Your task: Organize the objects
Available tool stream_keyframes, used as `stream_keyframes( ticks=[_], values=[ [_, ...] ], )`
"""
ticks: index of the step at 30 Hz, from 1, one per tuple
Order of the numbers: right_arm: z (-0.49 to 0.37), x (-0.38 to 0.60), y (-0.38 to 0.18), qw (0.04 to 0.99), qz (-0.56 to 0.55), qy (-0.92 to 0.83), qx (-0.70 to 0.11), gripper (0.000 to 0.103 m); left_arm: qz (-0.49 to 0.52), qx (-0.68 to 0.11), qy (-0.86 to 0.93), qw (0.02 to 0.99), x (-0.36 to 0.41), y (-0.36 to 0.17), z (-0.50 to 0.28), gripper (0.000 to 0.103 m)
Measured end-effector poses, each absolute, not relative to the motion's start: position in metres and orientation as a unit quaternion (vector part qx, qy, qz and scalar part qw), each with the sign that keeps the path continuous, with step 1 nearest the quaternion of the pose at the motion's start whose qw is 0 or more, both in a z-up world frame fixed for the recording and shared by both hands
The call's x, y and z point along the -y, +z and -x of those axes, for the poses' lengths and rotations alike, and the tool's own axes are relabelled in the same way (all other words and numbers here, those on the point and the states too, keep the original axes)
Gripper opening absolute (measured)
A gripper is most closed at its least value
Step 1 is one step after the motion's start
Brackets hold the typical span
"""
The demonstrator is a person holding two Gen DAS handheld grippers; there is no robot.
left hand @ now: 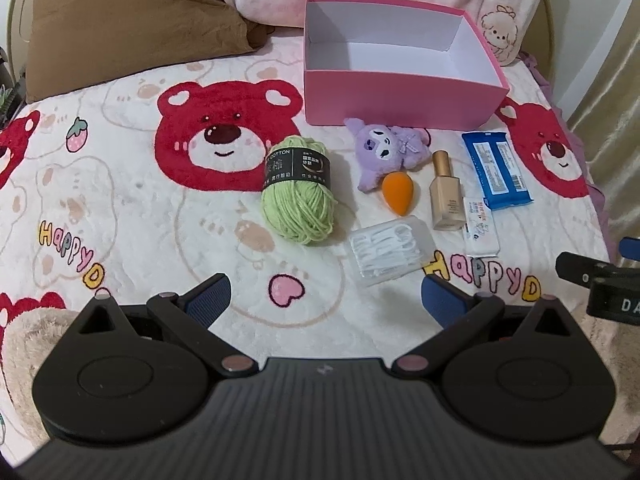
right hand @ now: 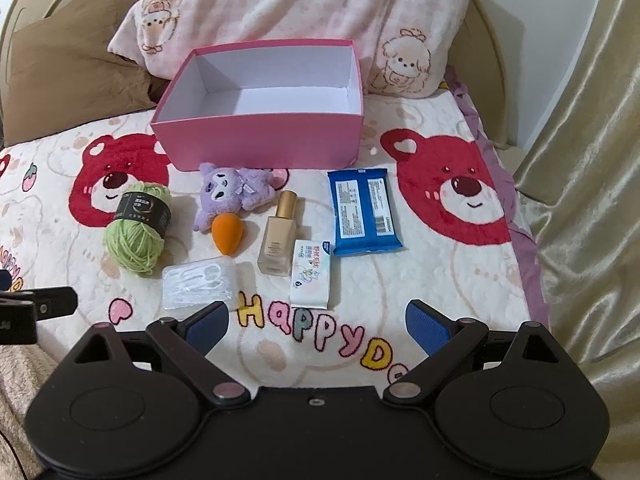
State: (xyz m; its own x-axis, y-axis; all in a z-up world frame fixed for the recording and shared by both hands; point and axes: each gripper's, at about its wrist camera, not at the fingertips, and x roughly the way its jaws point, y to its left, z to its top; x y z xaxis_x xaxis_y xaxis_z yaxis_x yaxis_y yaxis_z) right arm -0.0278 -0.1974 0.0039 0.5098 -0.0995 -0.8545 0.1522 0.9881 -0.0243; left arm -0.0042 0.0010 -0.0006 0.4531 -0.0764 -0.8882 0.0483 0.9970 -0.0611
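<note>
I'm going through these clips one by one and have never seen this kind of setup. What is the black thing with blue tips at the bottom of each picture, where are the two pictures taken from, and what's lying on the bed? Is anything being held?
There is no robot here: a person holds a two-finger gripper in each hand, and each carries a fisheye camera looking forward along its fingers. One picture is from the left gripper, the other from the right gripper. Both are open and hold nothing.

On the bear-print blanket sits an empty pink box. In front of it lie a ball of green yarn, a purple plush toy, an orange makeup sponge, a foundation bottle, a clear case of floss picks, a small tissue pack and a blue wipes pack.
</note>
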Motion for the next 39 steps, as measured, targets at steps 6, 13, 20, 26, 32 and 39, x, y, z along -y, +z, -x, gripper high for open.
stream_keyframes(
  ticks=[6, 13, 20, 26, 32, 39],
  values=[
    [0.028, 0.2, 0.001, 0.865, -0.03, -0.078, -0.494, 0.097, 0.012, -0.526, -0.038, 0.85, -0.003, -0.003, 0.003, 0.103],
    [0.03, 0.198, 0.007, 0.87, -0.026, -0.075, -0.487, 0.097, 0.019, -0.521, -0.047, 0.852, -0.002, -0.004, 0.003, 0.103],
    [0.029, 0.196, 0.005, 0.869, -0.023, -0.073, -0.489, 0.097, 0.021, -0.519, -0.051, 0.853, 0.002, -0.005, 0.005, 0.103],
    [0.028, 0.198, -0.001, 0.864, -0.027, -0.077, -0.496, 0.097, 0.014, -0.525, -0.05, 0.85, 0.002, -0.008, 0.006, 0.103],
    [0.027, 0.198, -0.002, 0.864, -0.027, -0.077, -0.497, 0.097, 0.01, -0.525, -0.049, 0.849, 0.001, -0.009, 0.006, 0.103],
    [0.028, 0.198, -0.004, 0.863, -0.025, -0.08, -0.498, 0.097, 0.004, -0.532, -0.047, 0.845, -0.001, -0.013, 0.007, 0.103]
  ],
)
